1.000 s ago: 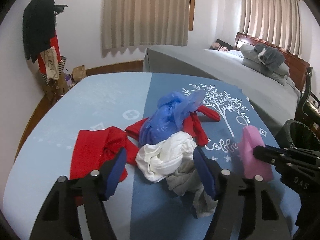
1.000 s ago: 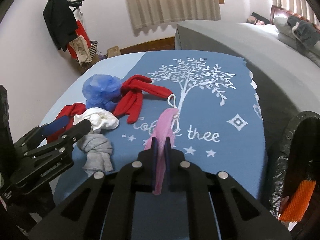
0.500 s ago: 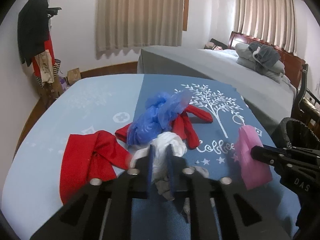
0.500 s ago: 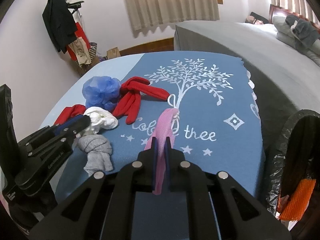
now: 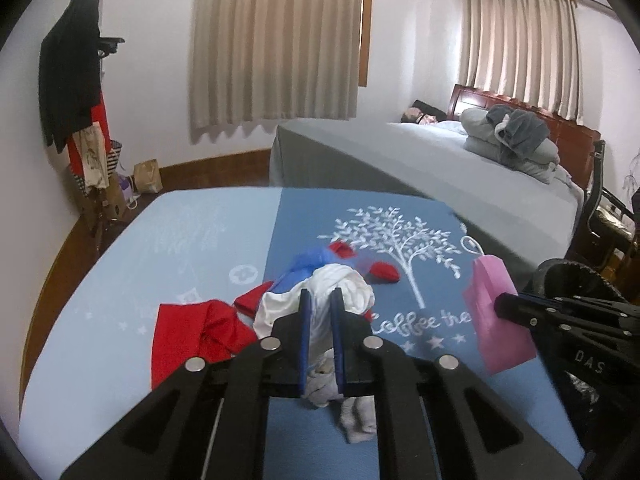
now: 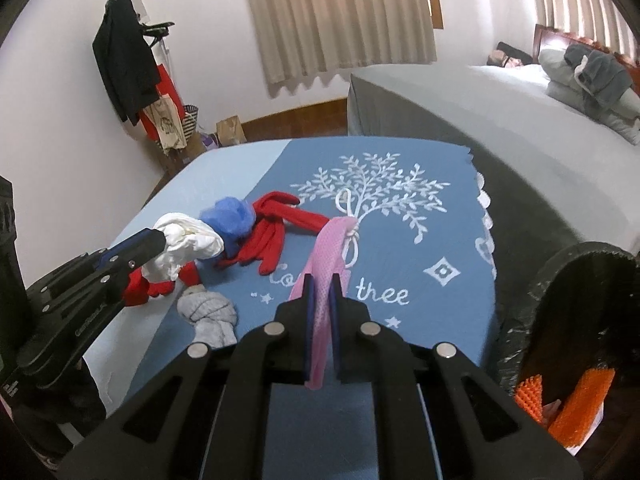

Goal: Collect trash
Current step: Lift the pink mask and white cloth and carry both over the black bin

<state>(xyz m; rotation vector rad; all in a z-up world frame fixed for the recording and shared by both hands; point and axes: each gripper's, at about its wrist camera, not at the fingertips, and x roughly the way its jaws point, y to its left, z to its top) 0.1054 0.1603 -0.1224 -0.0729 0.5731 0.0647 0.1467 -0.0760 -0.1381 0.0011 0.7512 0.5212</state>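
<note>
In the left wrist view my left gripper [image 5: 321, 294] is shut on a crumpled white wad [image 5: 352, 284], held just above the blue tablecloth [image 5: 200, 240]. In the right wrist view my right gripper [image 6: 320, 280] is shut on a pink face mask [image 6: 332, 248] that hangs forward with its white ear loops. Each view shows the other one too: the right gripper [image 5: 500, 304] with the mask [image 5: 496, 320], the left gripper [image 6: 160, 240] with the wad [image 6: 192, 244]. On the cloth lie a blue net ball [image 6: 230, 216], red gloves [image 6: 276, 232], a red cloth [image 5: 188, 332] and a grey knotted sock [image 6: 210, 312].
A black trash bag [image 6: 560, 280] gapes at the table's right edge with orange pieces [image 6: 576, 400] inside. A grey bed [image 5: 400, 160] stands behind the table. A coat rack [image 5: 72, 80] with clothes is at the far left wall.
The left gripper went from open around the white wad to shut on it and lifted it. The right gripper rose with the pink mask still in it.
</note>
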